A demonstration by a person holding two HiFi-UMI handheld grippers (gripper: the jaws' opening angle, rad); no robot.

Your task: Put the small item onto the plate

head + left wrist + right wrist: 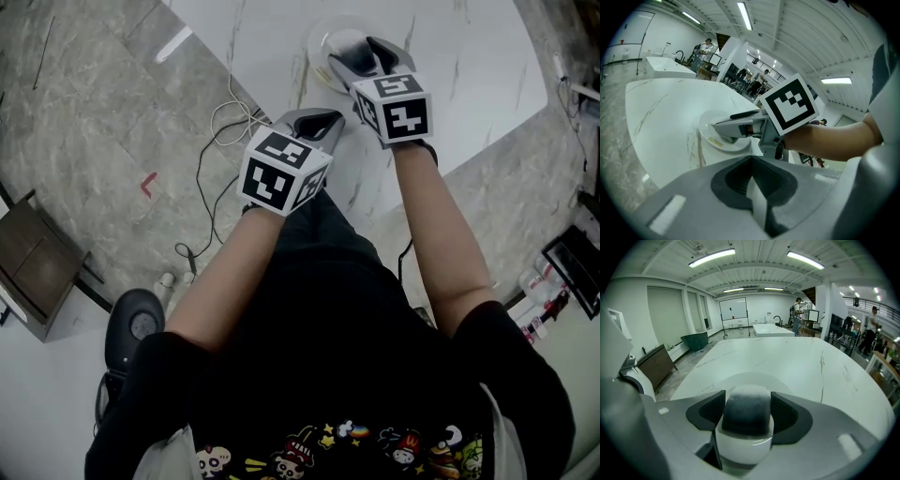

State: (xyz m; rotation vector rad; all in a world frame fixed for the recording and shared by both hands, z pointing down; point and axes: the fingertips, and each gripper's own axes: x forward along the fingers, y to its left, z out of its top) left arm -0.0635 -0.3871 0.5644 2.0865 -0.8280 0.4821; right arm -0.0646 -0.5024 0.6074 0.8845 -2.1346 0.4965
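The small item (746,416), a short white cylinder with a dark frosted top, sits upright between the jaws of my right gripper (746,409), which is shut on it. Just beyond it lies the white round plate (783,383) on the marble table (797,357). In the head view the right gripper (361,52) hangs over the plate (323,42) near the table's corner. My left gripper (319,120) hovers at the table's near edge, jaws shut and empty. Its own view shows the left gripper (750,187) facing the right gripper (719,125) above the plate (711,138).
White cables (225,122) trail on the grey floor left of the table. A dark round object (136,323) and a brown cabinet (33,272) stand on the floor at the left. Boxes (562,281) sit at the right. People stand far behind, by another table (771,329).
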